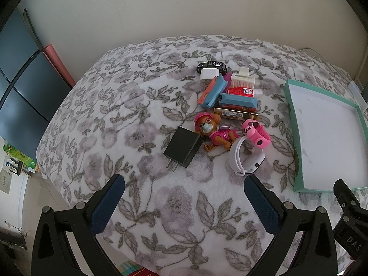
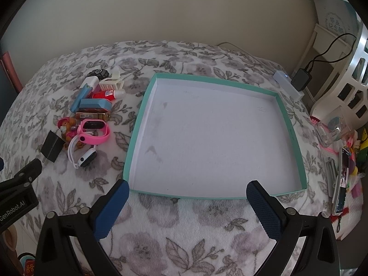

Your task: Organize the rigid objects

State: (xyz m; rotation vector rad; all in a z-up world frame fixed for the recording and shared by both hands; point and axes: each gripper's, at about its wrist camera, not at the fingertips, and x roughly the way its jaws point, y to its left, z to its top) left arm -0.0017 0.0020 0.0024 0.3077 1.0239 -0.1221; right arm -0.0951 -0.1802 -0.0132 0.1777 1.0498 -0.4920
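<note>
Two empty grippers, nothing sorted yet: I judge this the start, before any pick.

Through the left wrist view, my left gripper [image 1: 184, 197] has its jaws wide apart over bare blanket [image 1: 92, 105]; the pile sits centre frame, black charger [image 1: 182, 146] nearest, then the toy dog [image 1: 214, 133] and white watch [image 1: 247, 158]. Through the right wrist view, my right gripper [image 2: 187, 203] is spread open too, facing the empty teal tray [image 2: 135, 138], mid-frame. Next I'd advance and straddle the charger.
</note>
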